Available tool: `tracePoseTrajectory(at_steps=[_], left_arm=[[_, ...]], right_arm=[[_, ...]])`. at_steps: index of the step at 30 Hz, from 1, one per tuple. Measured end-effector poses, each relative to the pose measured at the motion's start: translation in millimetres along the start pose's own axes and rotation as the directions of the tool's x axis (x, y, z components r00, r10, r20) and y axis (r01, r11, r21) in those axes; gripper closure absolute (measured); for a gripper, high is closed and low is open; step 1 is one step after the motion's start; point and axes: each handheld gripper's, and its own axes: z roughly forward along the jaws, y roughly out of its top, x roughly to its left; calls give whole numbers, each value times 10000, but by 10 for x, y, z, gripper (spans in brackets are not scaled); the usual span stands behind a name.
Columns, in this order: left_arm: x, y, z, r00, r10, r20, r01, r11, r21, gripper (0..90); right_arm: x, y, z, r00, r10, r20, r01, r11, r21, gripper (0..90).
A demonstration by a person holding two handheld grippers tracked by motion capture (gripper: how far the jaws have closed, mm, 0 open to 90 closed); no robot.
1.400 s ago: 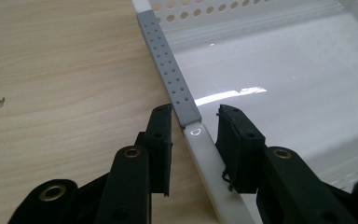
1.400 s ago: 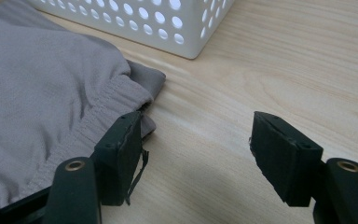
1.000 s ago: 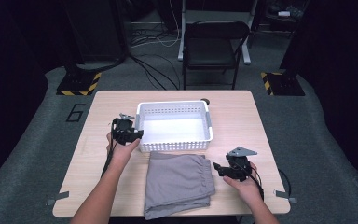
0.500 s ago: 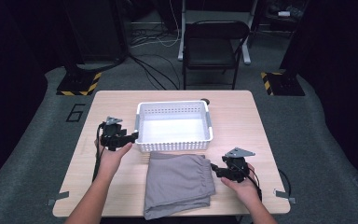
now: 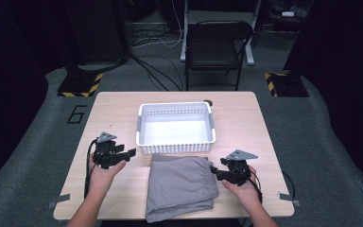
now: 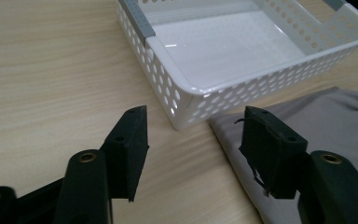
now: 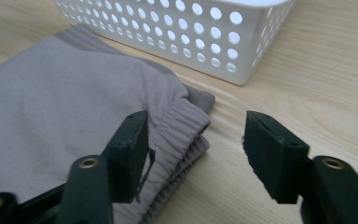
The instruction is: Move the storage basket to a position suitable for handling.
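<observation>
In the high view, a wooden table [image 5: 123, 109] is seen with a white basket [image 5: 176, 128] near its middle and folded grey cloth [image 5: 182, 184] just in front of it. The left gripper [image 5: 127, 153] is held over bare wood left of the basket, well apart from the cloth. The right gripper [image 5: 213, 169] is held at the cloth's right edge. A chair [image 5: 220, 45] is seen beyond the table.

In the left gripper view, the 2 jaws are seen apart, having just been opening, with nothing between them but tabletop. The basket's near corner [image 6: 186, 109] lies ahead, and the cloth's corner [image 6: 307, 116] passes under the right-hand jaw, a detail too small to be made out from above.

In the right gripper view, the jaws are seen apart and unclamped. The cloth's elastic waistband [image 7: 177, 128] lies under the left-hand jaw, and bare wood under the other. The basket's perforated wall [image 7: 191, 32] is seen close behind the cloth.
</observation>
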Motion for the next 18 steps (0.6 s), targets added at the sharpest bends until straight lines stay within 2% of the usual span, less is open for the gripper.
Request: tracePoseTrajectory(at_steps=[4,7,8,9,10,13,17,18], left_arm=[[-40,-68,-35,9997,177,140,-179,9997,154,338],[-88,-117,-30,9992,278,275,-284,9993,247,331],[-137,-154,-17,9984,467,321,-476,9985,253,330],[-137,-154,-17,9984,467,321,-476,9985,253,317],[-175,-179,-8,9972,637,391,-645,9977,207,317],[-241,-217,-7,9950,905,418,-918,9953,313,348],[-292,-278,7,9916,1216,433,-1236,9912,483,379],[-299,-288,7,9908,1267,472,-1292,9900,561,418]], right_arm=[[19,41,-36,10000,-47,10,47,10000,66,366],[37,42,-50,10000,-38,6,38,10000,-20,339],[58,39,-53,9999,-129,24,129,9999,-58,309],[58,39,-53,9999,-129,24,129,9999,-58,309],[73,40,-56,10000,-94,-7,94,10000,25,308],[114,31,-45,9996,-271,-17,271,9996,62,356],[124,26,-44,9997,-185,-140,185,9998,24,401],[128,17,-40,9997,16,-243,-17,10000,-40,469]])
